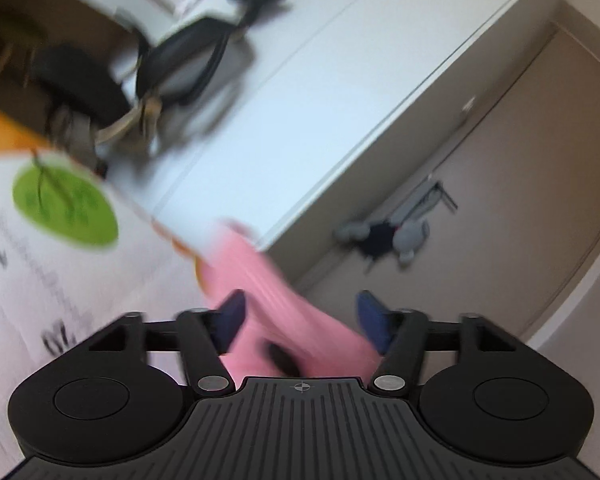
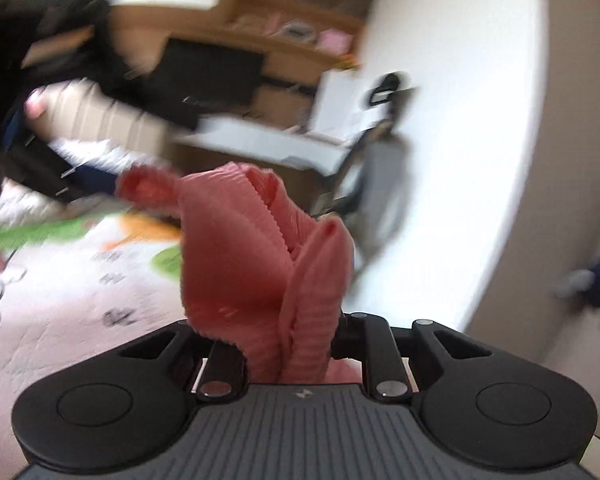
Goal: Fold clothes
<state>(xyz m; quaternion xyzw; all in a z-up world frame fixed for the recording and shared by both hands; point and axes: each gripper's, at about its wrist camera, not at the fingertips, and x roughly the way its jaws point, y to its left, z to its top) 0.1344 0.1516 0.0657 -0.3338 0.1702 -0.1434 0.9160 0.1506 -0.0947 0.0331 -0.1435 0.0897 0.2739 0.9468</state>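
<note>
The pink ribbed garment (image 2: 236, 248) stands bunched in front of the right wrist camera, rising out of my right gripper (image 2: 300, 332). That gripper is shut on it, and the cloth hides the fingertips. In the left wrist view a strip of the same pink garment (image 1: 268, 280) runs between the blue pads (image 1: 232, 312) of my left gripper (image 1: 302, 316). Those jaws stand wide apart and the pads do not press on the cloth. Both views are blurred.
A printed play mat (image 1: 66, 208) covers the floor at the left. A black office chair (image 1: 196, 60) and a white wall (image 1: 300, 100) lie beyond it. A grey stuffed toy (image 1: 384, 236) lies on the floor. A person's hand (image 2: 60, 112), a wooden desk (image 2: 284, 44) and a dark monitor (image 2: 208, 68) show at the back.
</note>
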